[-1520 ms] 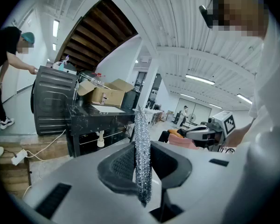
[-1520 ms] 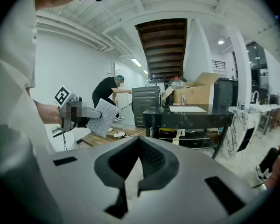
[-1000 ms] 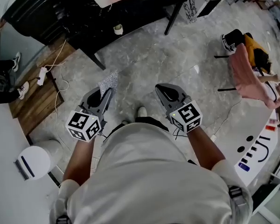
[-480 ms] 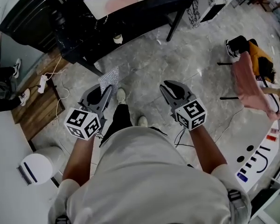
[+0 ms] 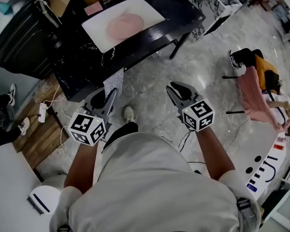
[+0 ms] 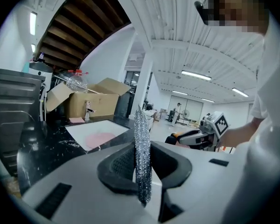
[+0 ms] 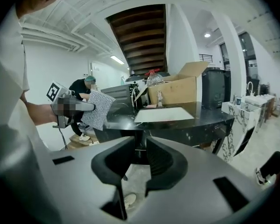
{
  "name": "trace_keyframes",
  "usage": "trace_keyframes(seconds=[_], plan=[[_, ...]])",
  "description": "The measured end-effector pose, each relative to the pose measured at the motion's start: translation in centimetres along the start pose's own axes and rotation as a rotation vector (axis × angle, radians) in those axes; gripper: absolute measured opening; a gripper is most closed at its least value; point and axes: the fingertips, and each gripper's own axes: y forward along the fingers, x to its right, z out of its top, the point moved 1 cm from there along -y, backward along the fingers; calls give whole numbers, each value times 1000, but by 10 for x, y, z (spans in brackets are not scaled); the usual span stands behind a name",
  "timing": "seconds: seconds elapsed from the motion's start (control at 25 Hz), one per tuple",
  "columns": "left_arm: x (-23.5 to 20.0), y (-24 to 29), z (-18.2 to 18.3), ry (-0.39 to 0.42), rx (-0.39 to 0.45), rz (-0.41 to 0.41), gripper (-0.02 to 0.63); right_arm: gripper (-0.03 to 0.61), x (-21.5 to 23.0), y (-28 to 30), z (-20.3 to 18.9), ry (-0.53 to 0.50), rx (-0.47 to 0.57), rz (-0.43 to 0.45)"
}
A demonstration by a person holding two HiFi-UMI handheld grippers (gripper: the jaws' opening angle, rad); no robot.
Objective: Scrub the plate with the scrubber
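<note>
Black surface (image 5: 183, 11) well ahead of both sets of jaws, pink plate (image 5: 125, 25) out there on its white mat (image 5: 94, 33), left gripper (image 5: 110, 94) pinching the silver scrubber (image 5: 113, 82) upright, right gripper (image 5: 176, 87) jaws barely parted, nothing between.

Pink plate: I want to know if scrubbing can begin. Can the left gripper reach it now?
Probably not yet. The left gripper, shut on the scrubber, hangs over the floor short of the black table where the plate lies. Nothing blocks the way; a step forward should do.
</note>
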Motion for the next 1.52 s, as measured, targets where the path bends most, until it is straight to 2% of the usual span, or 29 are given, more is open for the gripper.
trace_keyframes(seconds=[0.32,0.48,0.68,0.8,1.16,1.36,1.52], plan=[[-108,46,35,-16,-7,-47,69,75,51,112,53,79,-56,-52],[-138,61,42,-31,-19,-51,69,75,80,155,79,96,-73,-65],[-162,79,48,-49,-21,-46,69,75,122,208,100,25,-116,-95],[-176,94,50,-62,-26,-25,69,75,149,246,109,18,-144,-94],[-209,151,82,-66,-29,56,69,75,233,360,110,78,-294,-13],[-221,186,89,-82,-57,92,69,75,265,407,95,71,-399,25],[-230,214,97,-85,-72,109,69,75,287,440,74,123,-493,54]])
